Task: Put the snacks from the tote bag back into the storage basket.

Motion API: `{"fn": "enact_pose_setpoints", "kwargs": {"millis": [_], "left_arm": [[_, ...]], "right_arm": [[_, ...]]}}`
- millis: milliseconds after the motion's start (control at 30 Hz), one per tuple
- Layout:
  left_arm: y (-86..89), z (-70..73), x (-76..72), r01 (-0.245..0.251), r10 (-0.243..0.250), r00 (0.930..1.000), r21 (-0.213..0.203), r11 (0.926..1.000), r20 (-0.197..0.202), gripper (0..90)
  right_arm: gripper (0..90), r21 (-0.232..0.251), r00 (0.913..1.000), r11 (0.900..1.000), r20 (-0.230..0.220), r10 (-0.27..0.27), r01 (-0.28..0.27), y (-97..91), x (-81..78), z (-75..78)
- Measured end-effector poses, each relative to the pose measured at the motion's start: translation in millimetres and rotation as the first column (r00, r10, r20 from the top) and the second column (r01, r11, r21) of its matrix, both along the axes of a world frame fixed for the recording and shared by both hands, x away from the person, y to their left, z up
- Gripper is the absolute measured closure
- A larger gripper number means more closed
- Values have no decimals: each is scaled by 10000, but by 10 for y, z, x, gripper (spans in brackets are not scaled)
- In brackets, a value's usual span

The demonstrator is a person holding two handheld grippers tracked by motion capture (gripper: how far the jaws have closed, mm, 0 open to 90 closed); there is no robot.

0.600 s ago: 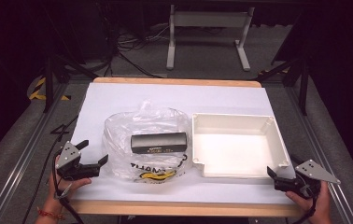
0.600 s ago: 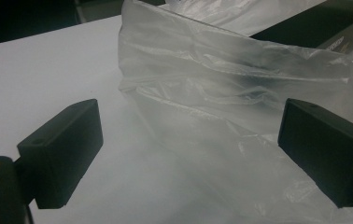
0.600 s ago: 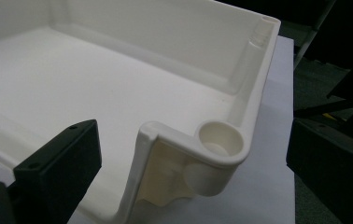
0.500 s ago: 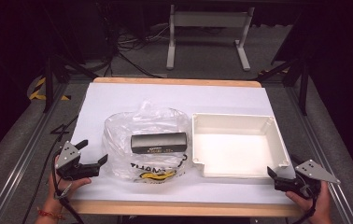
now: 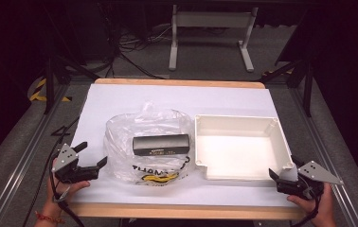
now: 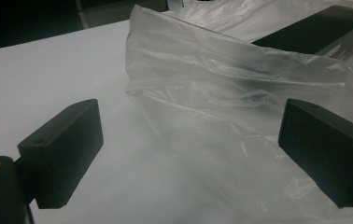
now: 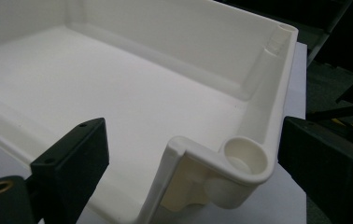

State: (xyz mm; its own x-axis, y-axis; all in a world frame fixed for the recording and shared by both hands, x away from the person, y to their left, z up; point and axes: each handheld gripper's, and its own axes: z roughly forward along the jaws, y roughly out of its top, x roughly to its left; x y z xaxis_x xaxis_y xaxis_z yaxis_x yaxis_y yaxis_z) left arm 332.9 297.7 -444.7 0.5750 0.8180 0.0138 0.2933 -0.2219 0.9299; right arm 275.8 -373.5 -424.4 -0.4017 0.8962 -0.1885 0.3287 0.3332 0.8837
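Observation:
A crumpled clear plastic bag (image 5: 148, 125) with yellow and black print lies at the table's middle left, and a long black box (image 5: 161, 144) shows in it. To its right stands an empty white tray (image 5: 236, 118). My left gripper (image 5: 92, 154) rests open at the bag's left edge. In the left gripper view the bag (image 6: 221, 93) bulges between the spread jaws, untouched, with the box (image 6: 314, 32) beyond. My right gripper (image 5: 285, 170) is open at the tray's near right corner. The right gripper view has that round corner post (image 7: 242, 158) between the jaws with gaps on both sides.
A white sheet (image 5: 134, 97) covers the table, whose wooden edge (image 5: 177, 212) runs along the front. Metal rails flank both sides. On the dark floor behind are a grey stand (image 5: 210, 38) and cables.

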Motion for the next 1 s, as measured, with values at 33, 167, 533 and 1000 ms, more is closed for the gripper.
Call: {"fn": "enact_pose_setpoints", "kwargs": {"millis": [33,167,533,1000], "left_arm": [[-8,5,-4,24,-24,10000,-6,10000,29,73],[-23,-2,23,74,-74,10000,20,10000,-13,73],[-18,8,14,229,-229,9997,29,9997,55,73],[-48,5,37,295,-295,9996,236,9993,4,74]], "right_arm": [[97,-34,10000,10000,15,12,-12,9,-5,7],[90,-30,9998,9998,-91,172,-172,1,14,38],[60,41,9999,9999,52,-133,133,-73,10,143],[165,49,9988,9993,291,382,-383,8,22,379]]}}
